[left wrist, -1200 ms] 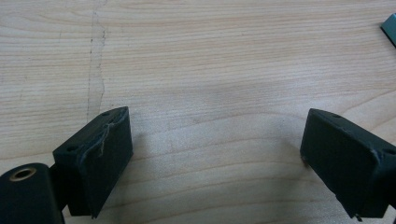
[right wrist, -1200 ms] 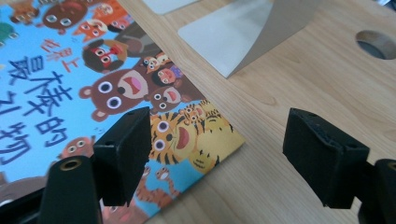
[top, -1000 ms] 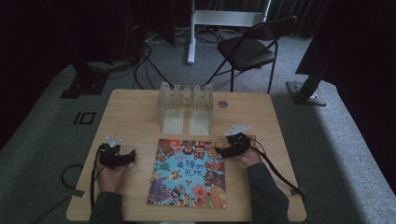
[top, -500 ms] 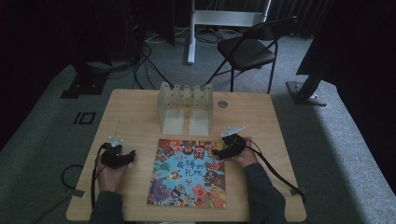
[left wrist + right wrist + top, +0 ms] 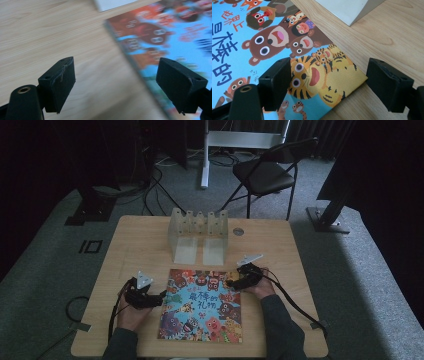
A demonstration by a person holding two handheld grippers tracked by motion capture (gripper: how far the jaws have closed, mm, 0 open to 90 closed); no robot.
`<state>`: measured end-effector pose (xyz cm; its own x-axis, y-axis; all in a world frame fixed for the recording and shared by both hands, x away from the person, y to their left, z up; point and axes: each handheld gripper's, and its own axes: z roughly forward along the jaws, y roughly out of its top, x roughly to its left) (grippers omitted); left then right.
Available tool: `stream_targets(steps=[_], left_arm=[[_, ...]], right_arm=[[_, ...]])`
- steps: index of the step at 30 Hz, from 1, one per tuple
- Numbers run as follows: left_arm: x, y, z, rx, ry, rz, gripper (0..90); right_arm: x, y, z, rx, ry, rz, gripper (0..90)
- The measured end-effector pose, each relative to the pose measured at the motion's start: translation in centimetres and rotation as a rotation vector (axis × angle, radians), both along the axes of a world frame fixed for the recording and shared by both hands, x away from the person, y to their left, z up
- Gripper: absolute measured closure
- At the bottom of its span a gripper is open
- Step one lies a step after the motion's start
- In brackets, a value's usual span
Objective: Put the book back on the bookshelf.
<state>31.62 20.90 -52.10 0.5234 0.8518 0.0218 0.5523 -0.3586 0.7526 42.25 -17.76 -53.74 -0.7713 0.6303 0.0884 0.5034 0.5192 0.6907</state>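
So your picture book is lying flat on the table, cover up, near your edge, in front of the clear plastic rack. Your left gripper sits at the book's left edge; its jaws have just been opening and stand wide with nothing pinched. Your right gripper is over the far right corner, jaws wide, straddling that corner without squeezing it.

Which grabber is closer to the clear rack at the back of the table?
The right gripper is nearer. It sits over the picture book's top right corner, just below the clear rack. The left gripper is farther down, at the book's left edge.
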Motion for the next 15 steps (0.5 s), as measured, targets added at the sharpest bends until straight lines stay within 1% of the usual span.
stream_targets(steps=[1,2,5,6,7,10,12,15], left_arm=[[-0.4,-0.5,0.0,0.003,-0.009,-0.012,16.1],[-0.8,-1.1,0.0,0.014,-0.014,-0.028,16.1],[-2.0,-2.5,0.0,0.024,-0.018,-0.086,15.4],[-2.0,-2.5,0.0,0.024,-0.018,-0.086,15.3],[-2.5,-3.4,0.0,0.015,-0.003,-0.140,15.4],[-3.3,-4.6,0.0,0.018,-0.005,-0.197,15.3],[-3.8,-5.3,0.0,0.023,-0.011,-0.229,15.1],[-4.6,-6.3,0.1,0.037,-0.011,-0.251,15.1]], right_arm=[[0.1,-0.1,-0.1,0.010,0.005,0.000,20.7],[0.1,-0.3,-0.1,0.025,0.012,-0.004,20.7],[0.1,-0.6,-0.2,0.051,0.033,-0.009,21.3],[0.1,-0.6,-0.2,0.051,0.033,-0.009,21.3],[0.1,-0.7,-0.2,0.067,0.032,-0.015,21.8],[0.1,-0.8,-0.1,0.077,0.036,-0.024,22.8],[0.1,-0.9,0.1,0.085,0.038,-0.028,23.5],[0.1,-1.1,0.6,0.100,0.038,-0.030,24.4]])
